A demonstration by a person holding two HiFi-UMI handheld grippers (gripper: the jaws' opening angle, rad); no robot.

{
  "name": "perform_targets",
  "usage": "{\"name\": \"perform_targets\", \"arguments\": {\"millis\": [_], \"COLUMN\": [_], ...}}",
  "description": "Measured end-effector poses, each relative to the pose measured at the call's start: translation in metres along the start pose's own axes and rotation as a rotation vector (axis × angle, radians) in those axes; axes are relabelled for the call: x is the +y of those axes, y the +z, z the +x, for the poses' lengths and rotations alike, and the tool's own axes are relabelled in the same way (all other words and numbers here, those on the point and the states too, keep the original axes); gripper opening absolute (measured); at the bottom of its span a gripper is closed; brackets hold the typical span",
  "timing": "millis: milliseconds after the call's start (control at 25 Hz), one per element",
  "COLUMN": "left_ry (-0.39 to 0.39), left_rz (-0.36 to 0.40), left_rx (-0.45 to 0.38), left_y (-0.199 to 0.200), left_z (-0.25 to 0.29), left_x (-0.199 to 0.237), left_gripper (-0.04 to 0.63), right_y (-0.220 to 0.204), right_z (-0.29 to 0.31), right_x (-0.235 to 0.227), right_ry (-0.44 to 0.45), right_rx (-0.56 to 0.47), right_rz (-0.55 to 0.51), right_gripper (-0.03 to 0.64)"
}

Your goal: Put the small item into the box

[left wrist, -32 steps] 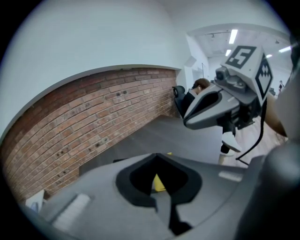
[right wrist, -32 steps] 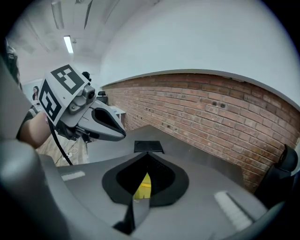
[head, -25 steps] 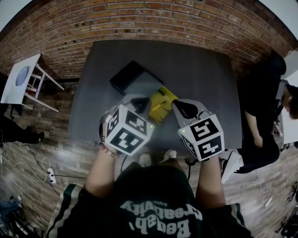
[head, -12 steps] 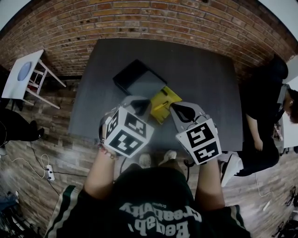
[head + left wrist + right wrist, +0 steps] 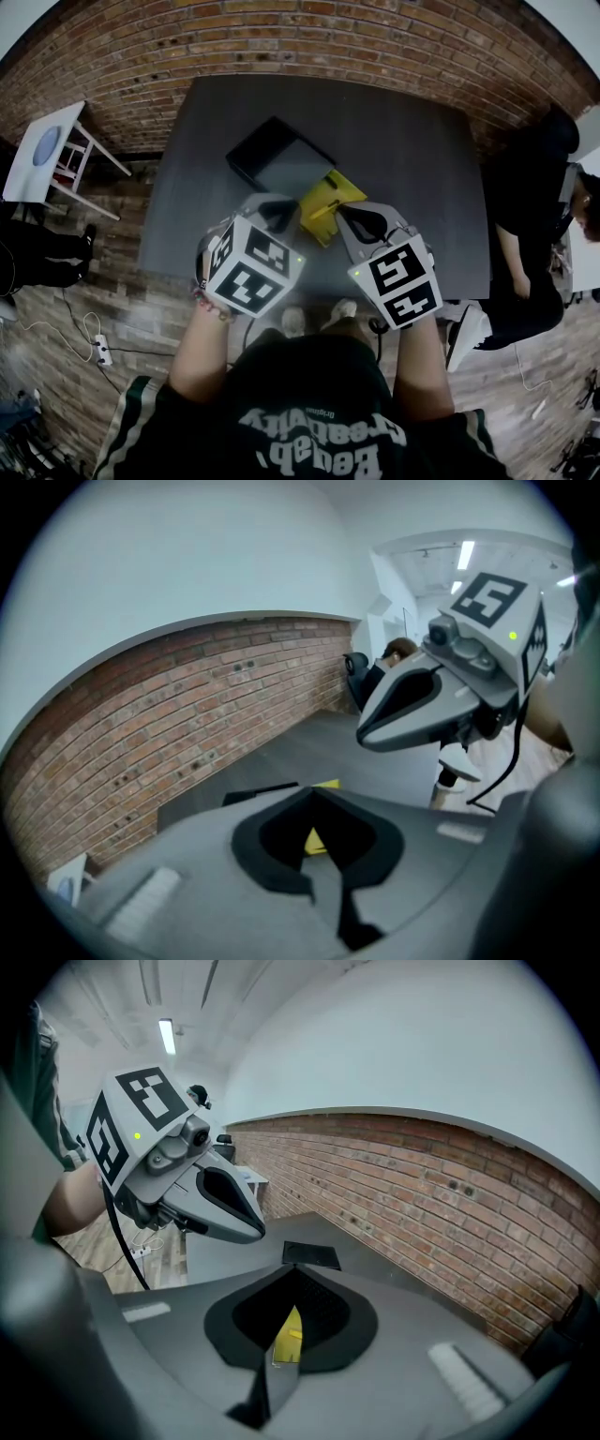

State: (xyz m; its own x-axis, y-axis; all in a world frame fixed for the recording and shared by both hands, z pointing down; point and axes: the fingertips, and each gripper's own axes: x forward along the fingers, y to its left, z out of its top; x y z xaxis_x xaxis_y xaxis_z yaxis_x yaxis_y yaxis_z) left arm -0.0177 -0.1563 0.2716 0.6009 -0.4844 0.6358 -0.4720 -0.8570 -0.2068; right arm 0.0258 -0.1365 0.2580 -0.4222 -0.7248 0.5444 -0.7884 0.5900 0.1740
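Observation:
A small yellow item (image 5: 328,201) lies flat on the dark grey table (image 5: 403,159), just in front of an open black box (image 5: 277,157). My left gripper (image 5: 278,214) hovers at the item's near left, jaws shut and empty. My right gripper (image 5: 359,221) is at its near right, jaws together with nothing held. In the left gripper view the yellow item (image 5: 312,839) shows through the opening behind the shut left gripper (image 5: 314,791), with the box (image 5: 258,794) beyond. Past the shut right gripper (image 5: 295,1271) the right gripper view shows the item (image 5: 289,1335) and box (image 5: 311,1254).
A white side table (image 5: 42,150) stands off the table's left end. A seated person in dark clothes (image 5: 530,206) is at the right end. A power strip with cables (image 5: 101,352) lies on the brick-patterned floor. The table's near edge runs just under both grippers.
My right gripper has shifted slightly left, closer to the yellow item. The left gripper has stayed where it was.

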Motion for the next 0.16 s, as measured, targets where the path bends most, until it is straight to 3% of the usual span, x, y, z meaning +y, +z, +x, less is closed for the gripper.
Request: {"name": "perform_targets", "arguments": {"millis": [160], "left_ry": [0.001], "left_rz": [0.004], "left_rx": [-0.004], "left_y": [-0.0007], "left_z": [0.0001], "left_x": [0.0012], "left_gripper": [0.003], "right_y": [0.0015], "right_z": [0.0015], "right_x": [-0.0006], "right_ry": [-0.005], "right_rx": [-0.004], "right_rz": [-0.001], "right_gripper": [0.006]}}
